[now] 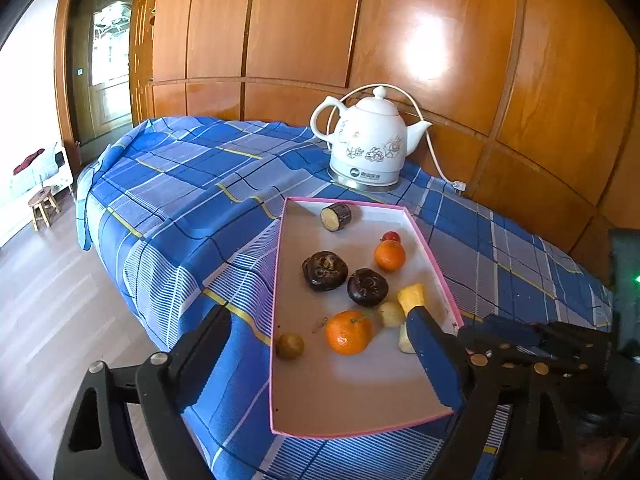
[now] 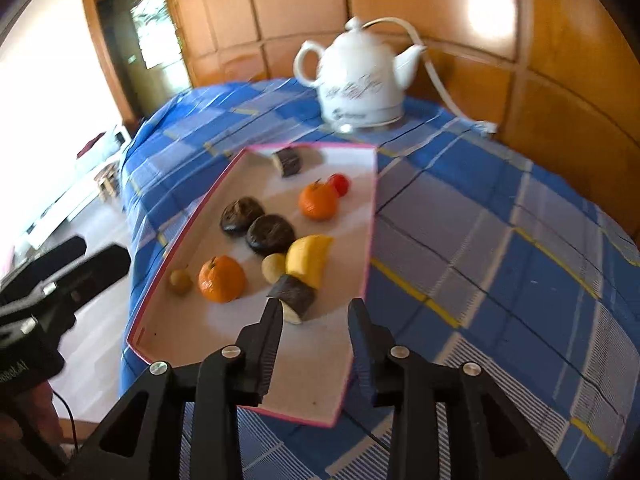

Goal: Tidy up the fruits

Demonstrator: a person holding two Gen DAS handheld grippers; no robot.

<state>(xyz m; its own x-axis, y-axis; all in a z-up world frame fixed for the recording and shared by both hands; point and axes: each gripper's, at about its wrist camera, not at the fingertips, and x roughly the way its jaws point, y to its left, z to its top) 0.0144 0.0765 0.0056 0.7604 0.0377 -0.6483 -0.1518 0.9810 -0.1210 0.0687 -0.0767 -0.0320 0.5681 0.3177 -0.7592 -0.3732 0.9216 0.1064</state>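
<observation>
Fruit lying loose inside a pink-rimmed tray (image 1: 276, 280) at the centre of the left wrist view: near orange (image 1: 347, 333) sitting low in the tray, far orange (image 1: 389, 255) resting higher up and touching a small red fruit (image 1: 391, 236) behind it. Two dark round fruits (image 1: 325, 271) lying side by side between the oranges. Small brown fruit (image 1: 289, 345) sitting by the tray's left wall, pale round fruit (image 1: 390, 313) nestling against a yellow banana piece (image 2: 310, 258) toward the right. One dark-skinned cut piece (image 1: 335, 216) lying alone at the tray's top end, another dark-skinned piece (image 2: 294, 296) lying just below the banana piece in the right wrist view. Hovering over the tray's lower part, right gripper (image 2: 316, 308) with jaws spread apart and gripping nothing, its left-hand fingertip just beside that nearer dark piece; contact not clear. Hanging at the bottom of its own view, left gripper (image 1: 320, 360) gaping wide and carrying nothing, one finger standing over the cloth left of the tray, the other crossing the tray's right side. Blue plaid tablecloth (image 1: 180, 184) spreading under the tray. White kettle (image 1: 366, 140) standing beyond the tray's top end, its cord trailing to the right, before glossy wooden panels (image 1: 304, 20) filling the upper frame.
</observation>
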